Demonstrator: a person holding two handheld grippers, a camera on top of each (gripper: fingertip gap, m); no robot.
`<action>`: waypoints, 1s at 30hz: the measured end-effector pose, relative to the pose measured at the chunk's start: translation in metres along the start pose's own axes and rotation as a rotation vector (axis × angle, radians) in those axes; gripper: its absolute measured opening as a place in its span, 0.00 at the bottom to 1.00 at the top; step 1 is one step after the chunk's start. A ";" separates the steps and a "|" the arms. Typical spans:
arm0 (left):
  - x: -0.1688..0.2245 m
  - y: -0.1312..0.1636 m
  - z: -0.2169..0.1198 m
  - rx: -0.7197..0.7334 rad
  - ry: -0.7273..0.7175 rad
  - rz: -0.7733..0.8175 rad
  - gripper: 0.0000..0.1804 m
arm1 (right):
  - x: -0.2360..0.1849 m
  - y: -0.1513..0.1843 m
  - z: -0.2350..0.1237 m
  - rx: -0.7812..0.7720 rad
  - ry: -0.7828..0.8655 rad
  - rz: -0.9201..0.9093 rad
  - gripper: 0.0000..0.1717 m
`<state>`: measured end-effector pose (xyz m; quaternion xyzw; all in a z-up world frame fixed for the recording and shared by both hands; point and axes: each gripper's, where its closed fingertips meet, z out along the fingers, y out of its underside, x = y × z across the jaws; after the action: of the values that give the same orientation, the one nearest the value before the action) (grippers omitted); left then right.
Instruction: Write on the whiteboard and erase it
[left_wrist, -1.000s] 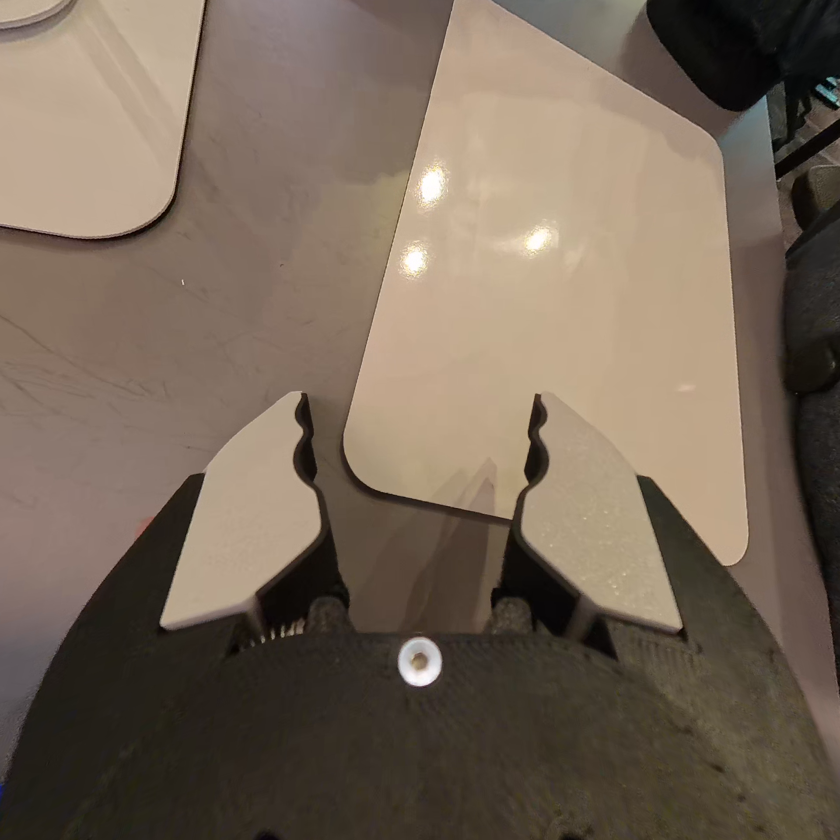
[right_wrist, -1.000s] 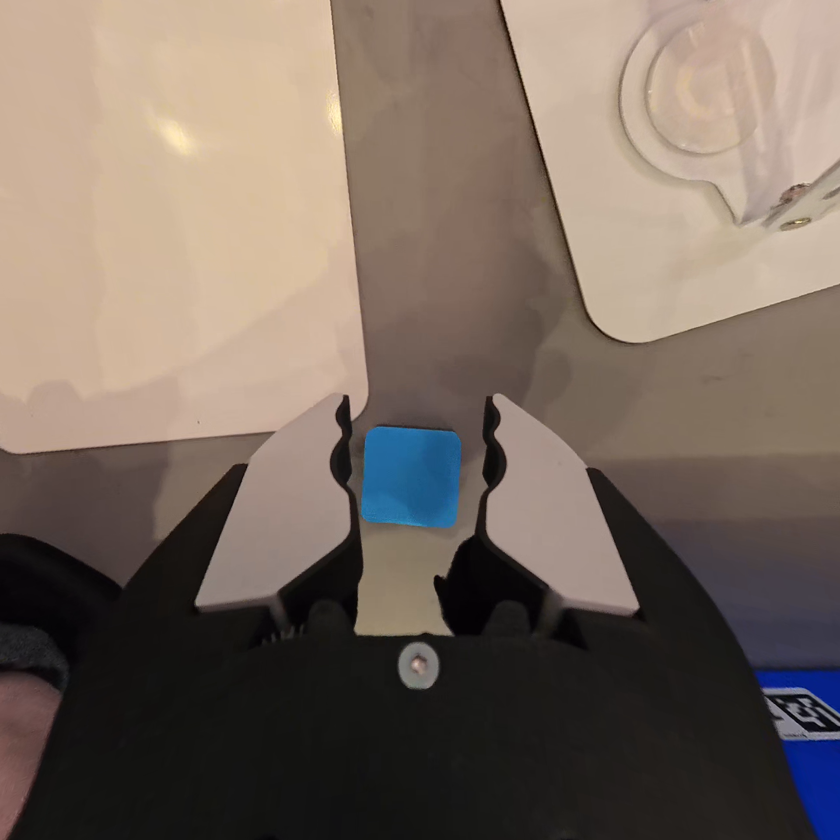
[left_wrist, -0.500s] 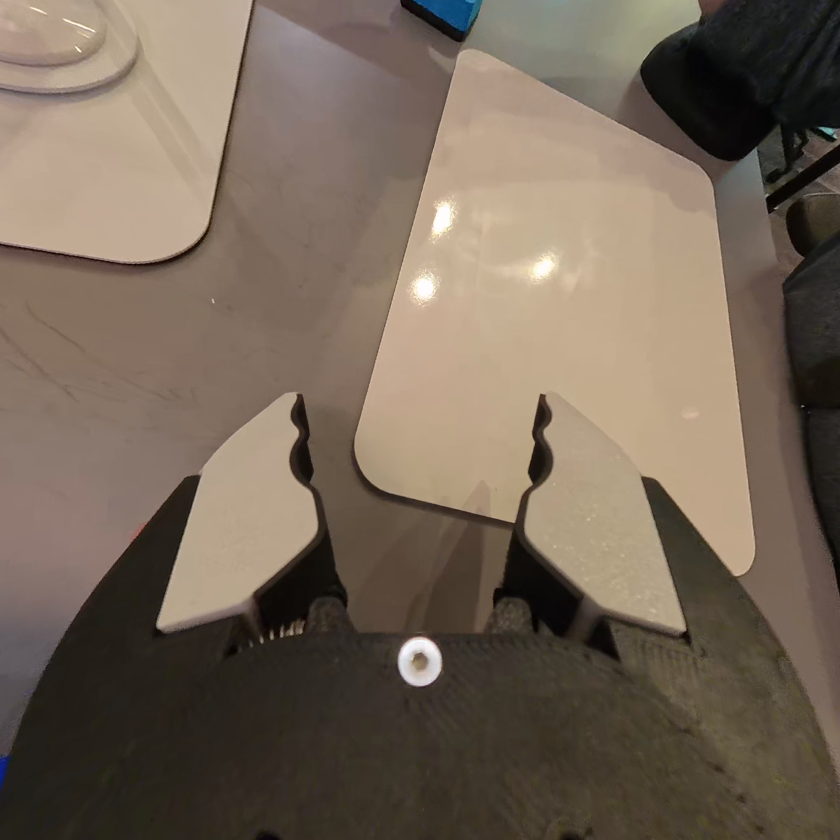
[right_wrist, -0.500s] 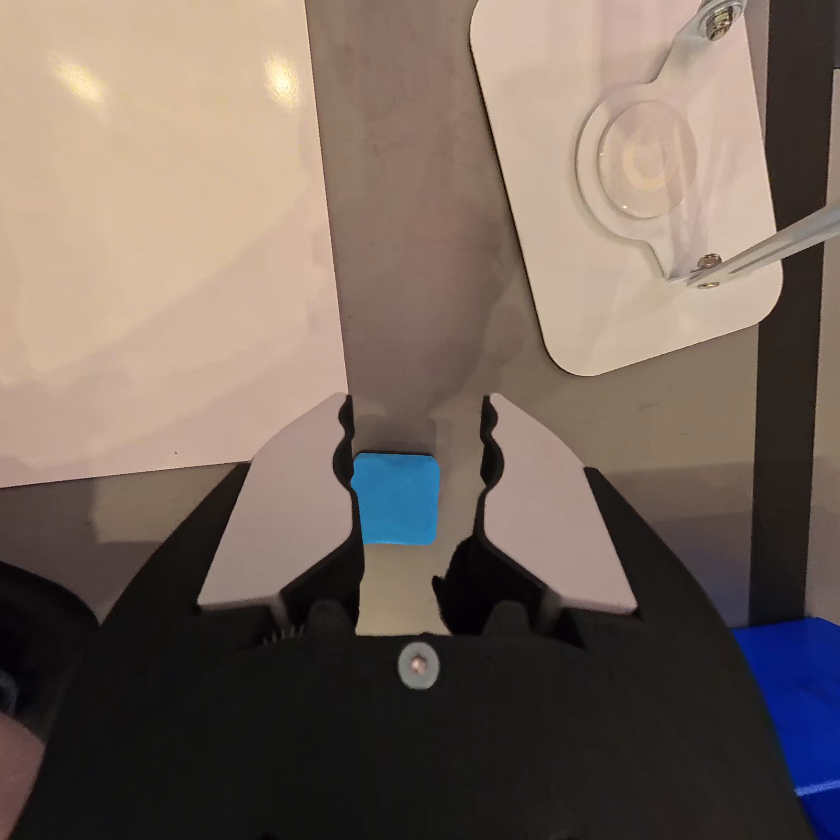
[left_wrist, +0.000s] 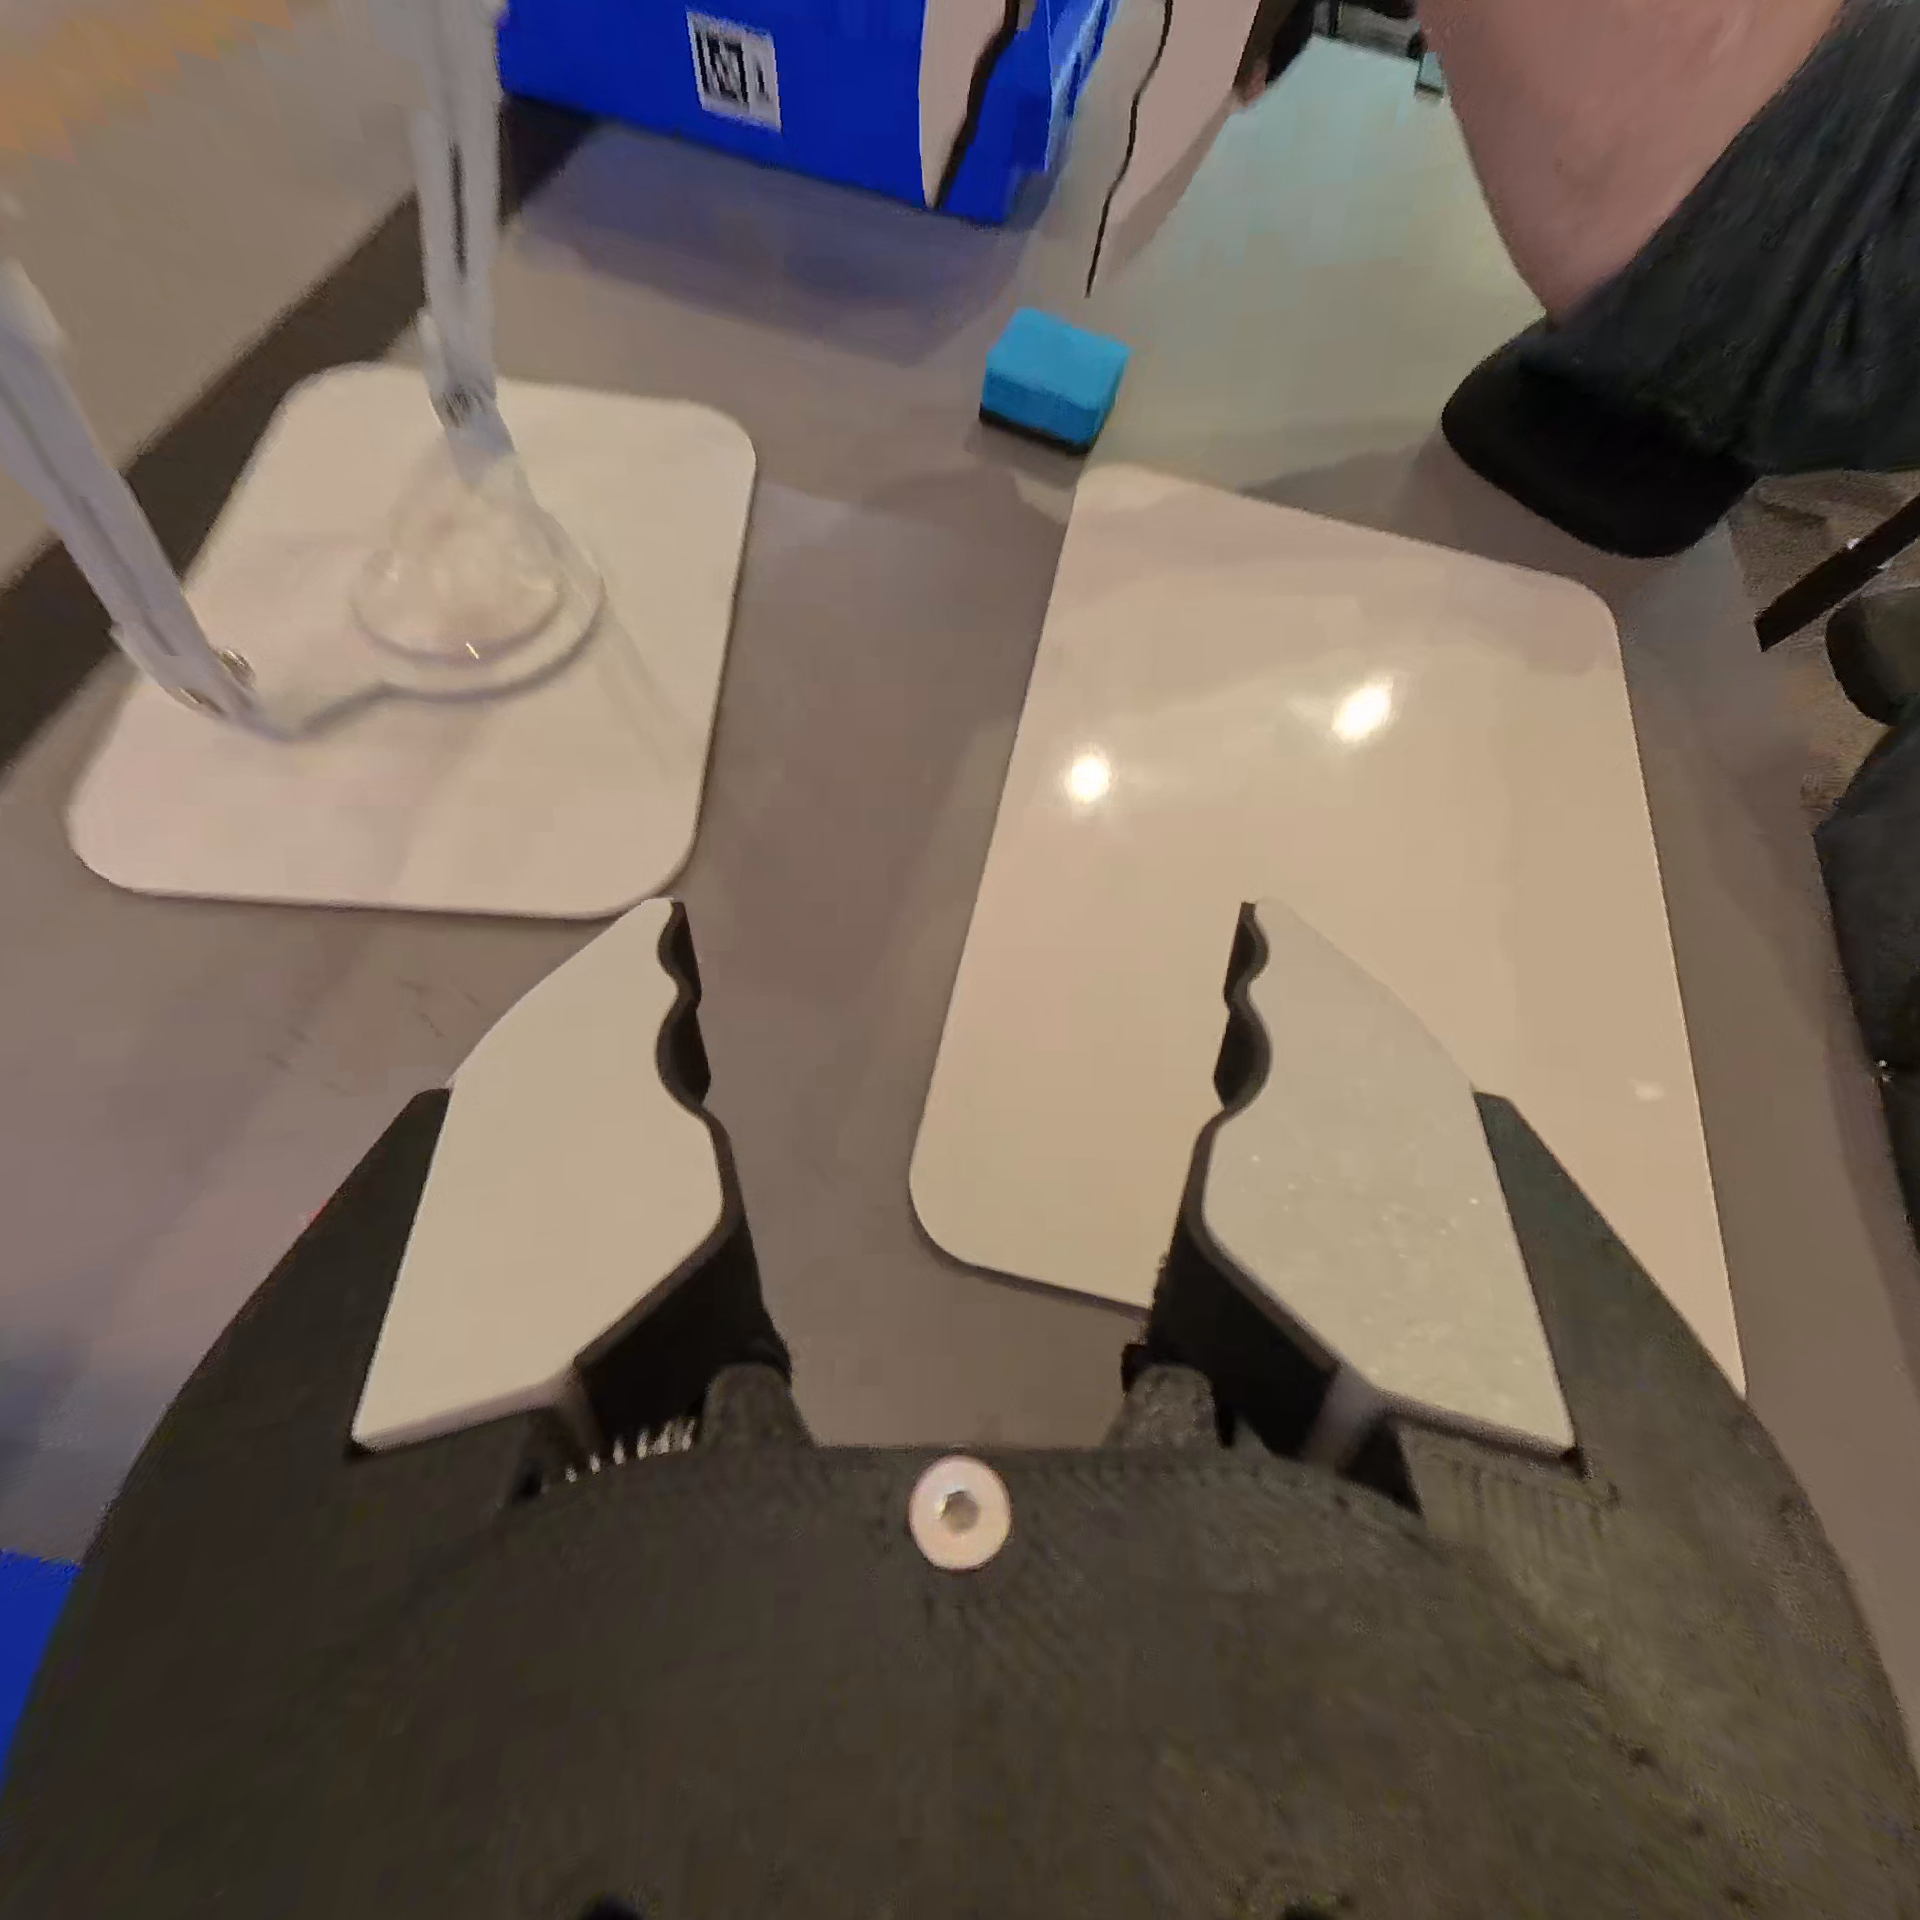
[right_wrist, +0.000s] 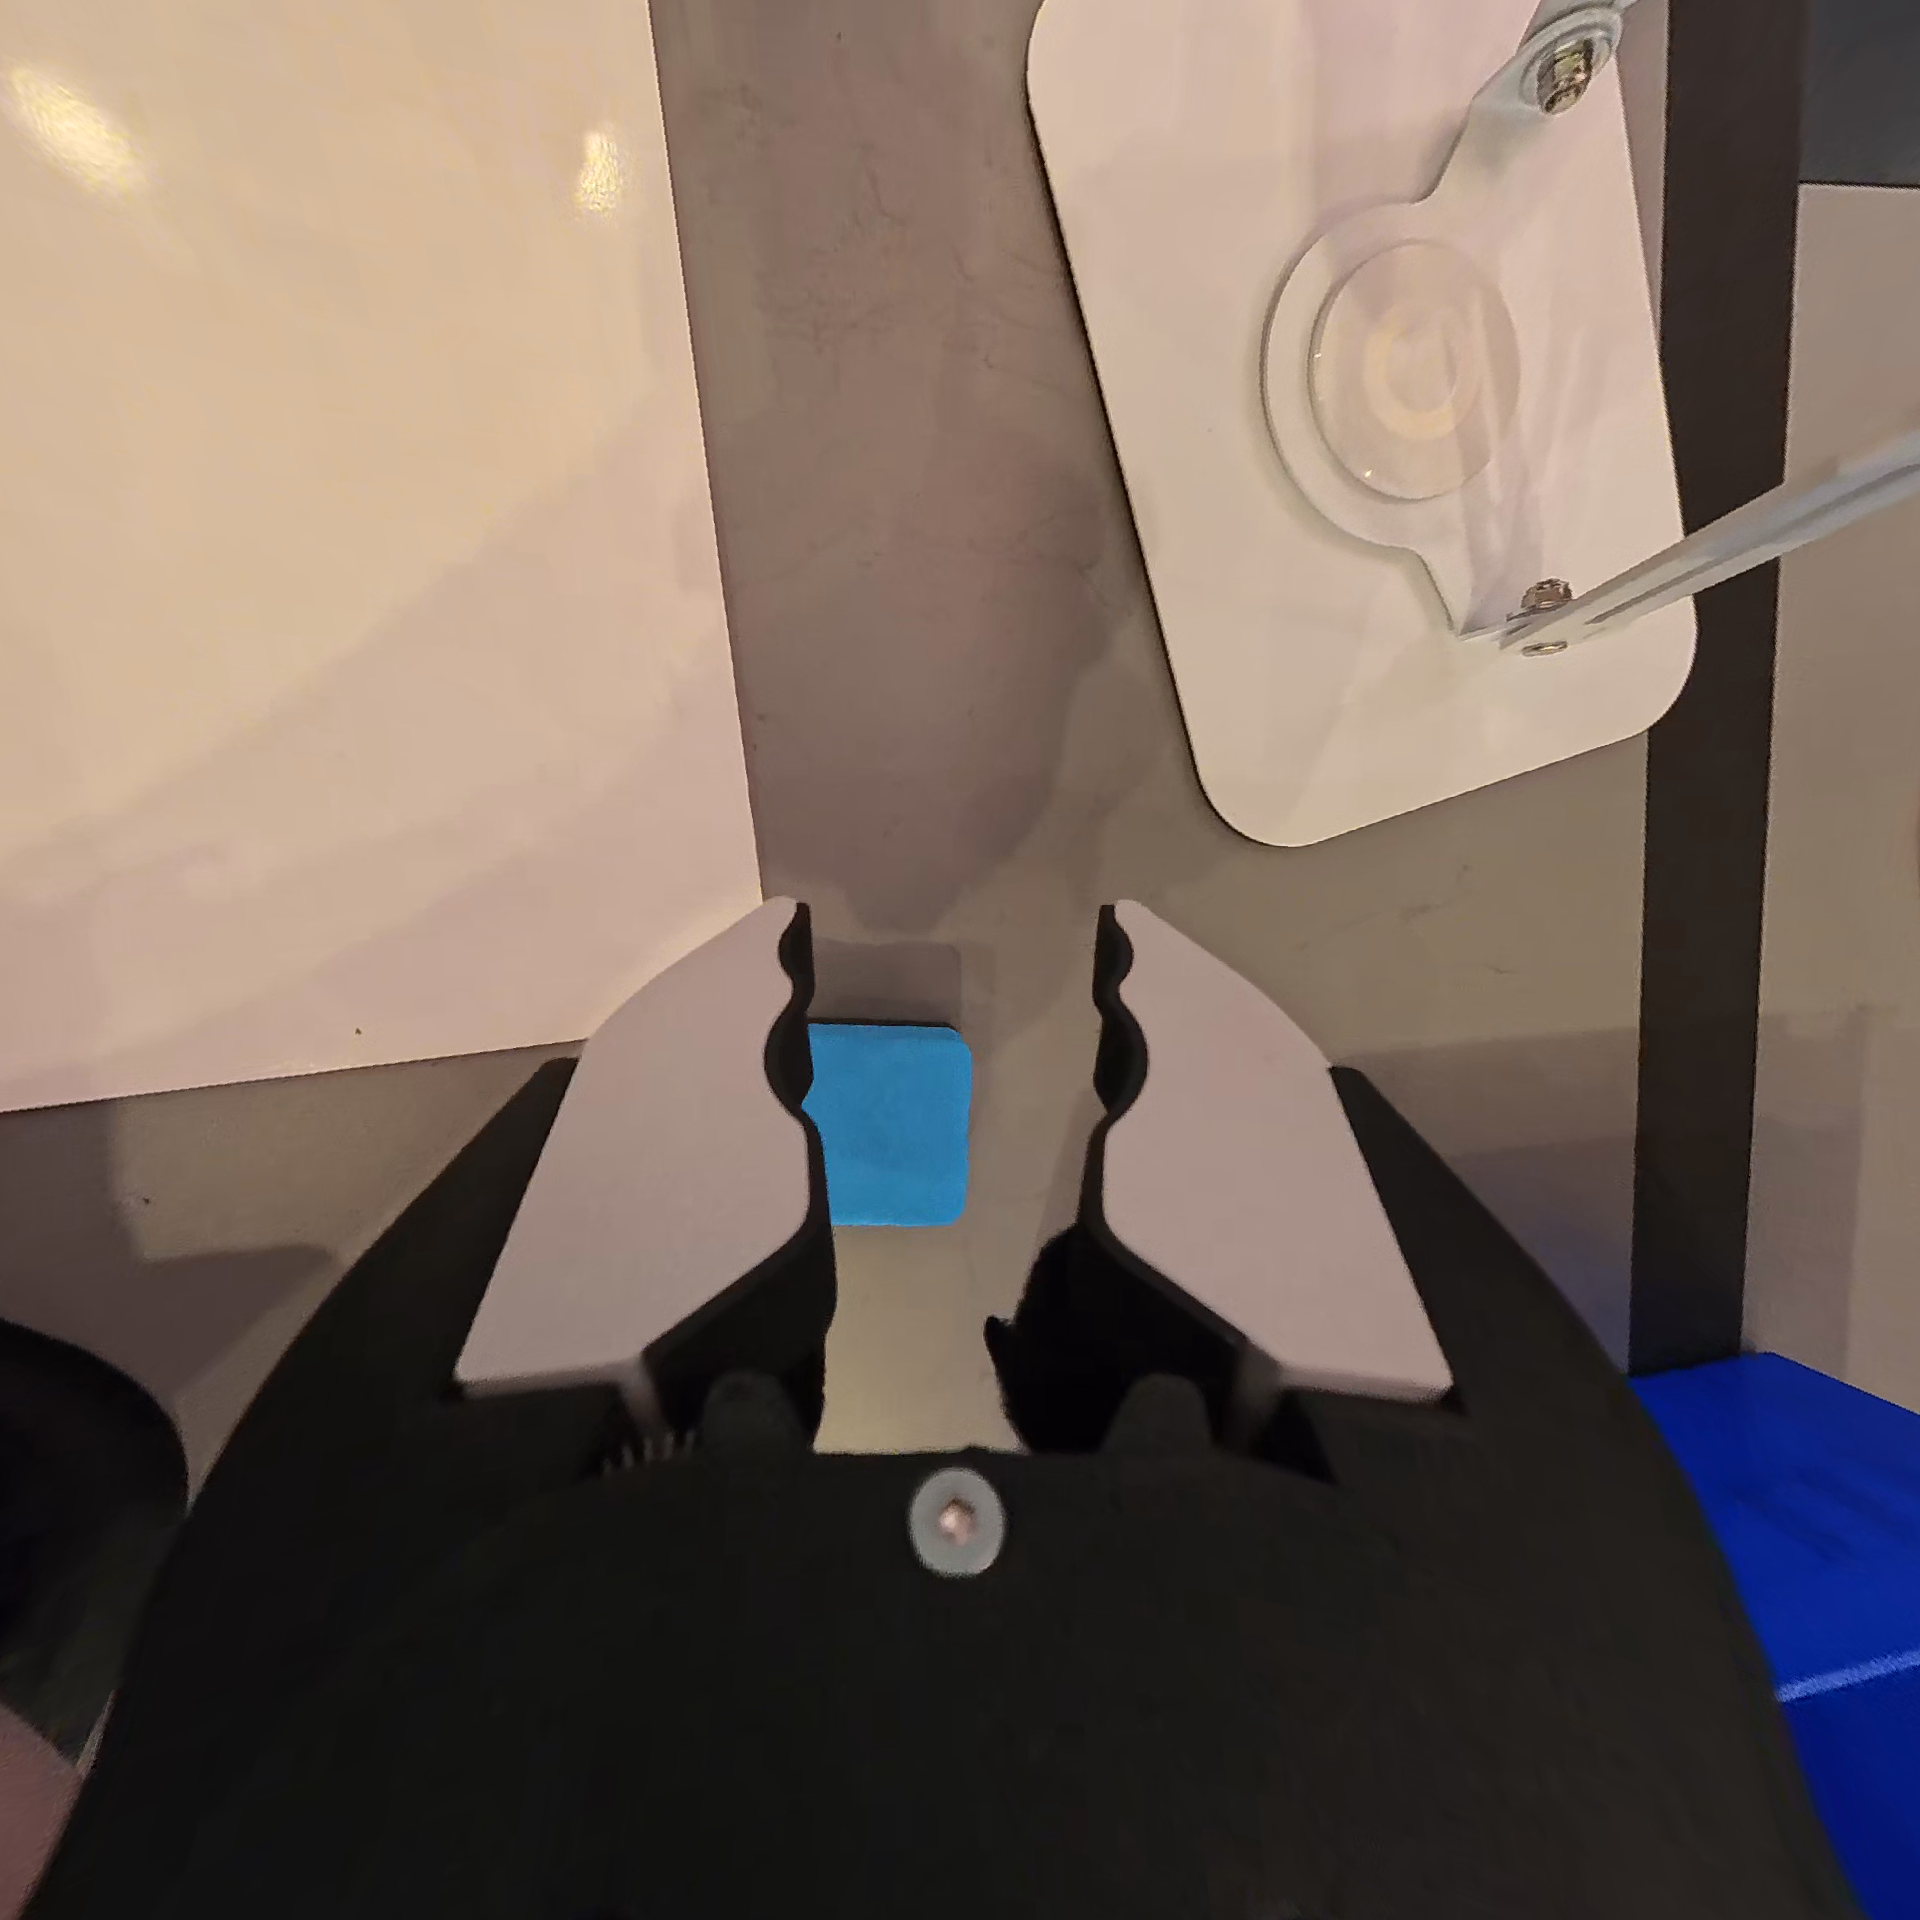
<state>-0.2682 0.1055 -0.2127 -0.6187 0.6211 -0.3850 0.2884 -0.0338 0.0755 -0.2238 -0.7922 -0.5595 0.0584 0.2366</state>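
The blank whiteboard (left_wrist: 1299, 831) lies flat on the grey table. My left gripper (left_wrist: 958, 914) hangs open and empty over the board's near left corner. The blue eraser (left_wrist: 1055, 379) lies on the table just past the board's far corner. The right gripper's white fingers (left_wrist: 1164, 125) hover above it, apart from it. In the right wrist view my right gripper (right_wrist: 951, 920) is open. The eraser (right_wrist: 894, 1122) shows below, between the fingers and against the left one's outline, with a gap to the right finger. The whiteboard (right_wrist: 343, 520) fills the left of that view.
A white base plate (left_wrist: 416, 727) with a clear suction cup and metal stand arms sits left of the board, and also shows in the right wrist view (right_wrist: 1351, 416). A blue box (left_wrist: 779, 94) stands at the back. A person's dark sleeve (left_wrist: 1714, 312) is at the right. My right fingertips sit around 25 cm from my left ones.
My left gripper has pulled back and tilted up, bringing the eraser and the blue box into view. My right gripper has risen over the eraser, which now sits lower and nearer the left finger.
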 end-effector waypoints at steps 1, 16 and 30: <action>-0.002 -0.011 -0.004 0.008 -0.011 0.021 0.53 | 0.001 -0.001 0.000 0.002 0.004 -0.002 0.31; -0.145 -0.091 -0.120 0.108 -0.556 0.101 0.50 | 0.006 0.005 0.007 -0.002 0.007 0.012 0.30; -0.264 0.058 -0.172 -0.024 -0.922 -0.400 0.43 | 0.008 0.007 0.012 -0.003 0.005 0.016 0.29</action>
<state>-0.4259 0.3844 -0.1996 -0.8346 0.3030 -0.1120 0.4462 -0.0290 0.0845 -0.2360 -0.7970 -0.5528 0.0575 0.2365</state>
